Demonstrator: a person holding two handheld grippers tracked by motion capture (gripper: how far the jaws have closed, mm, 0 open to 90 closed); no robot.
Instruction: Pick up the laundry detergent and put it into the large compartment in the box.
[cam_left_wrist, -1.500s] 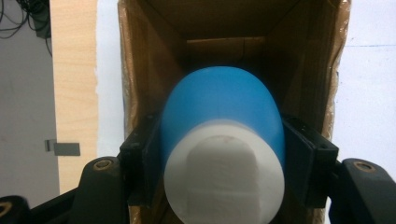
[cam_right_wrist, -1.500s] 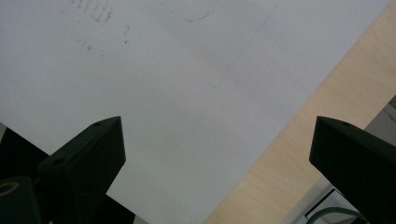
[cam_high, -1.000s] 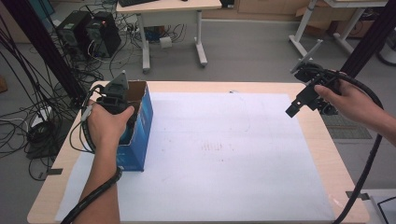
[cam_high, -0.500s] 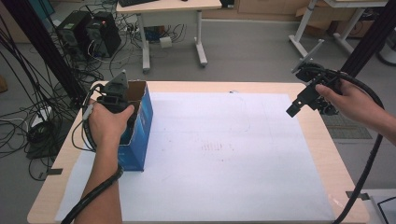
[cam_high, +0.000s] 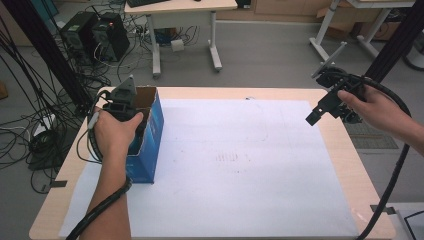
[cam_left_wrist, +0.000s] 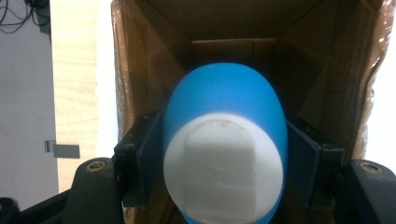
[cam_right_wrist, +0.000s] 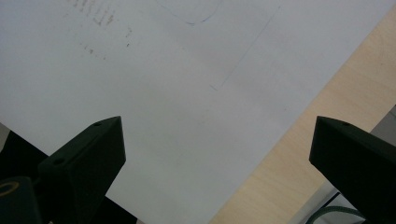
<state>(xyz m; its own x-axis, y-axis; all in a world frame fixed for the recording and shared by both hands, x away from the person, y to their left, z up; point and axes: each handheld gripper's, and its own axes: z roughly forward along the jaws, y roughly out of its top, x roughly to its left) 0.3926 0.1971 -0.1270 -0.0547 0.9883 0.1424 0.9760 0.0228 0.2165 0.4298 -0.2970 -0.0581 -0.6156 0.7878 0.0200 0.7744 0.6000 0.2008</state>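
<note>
Nothing moved since earlier frame. Your left claw (cam_left_wrist: 224, 154) stays closed on blue egg-shaped object (cam_left_wrist: 226, 112), white-ended, inside cardboard box (cam_high: 150, 125) at bench (cam_high: 345, 165) left edge. Right claw (cam_right_wrist: 219, 158) wide open, empty, above right edge.

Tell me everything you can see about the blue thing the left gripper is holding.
The blue object is smooth and rounded like an egg, matte, seemingly plastic or rubber. Its near end is a flat white face with a raised, arch-topped block on it. The left gripper clamps it from both sides with its black jaws, the rounded end pointing into the open cardboard box, whose brown inner walls surround it. Whether it touches the box cannot be told.
</note>
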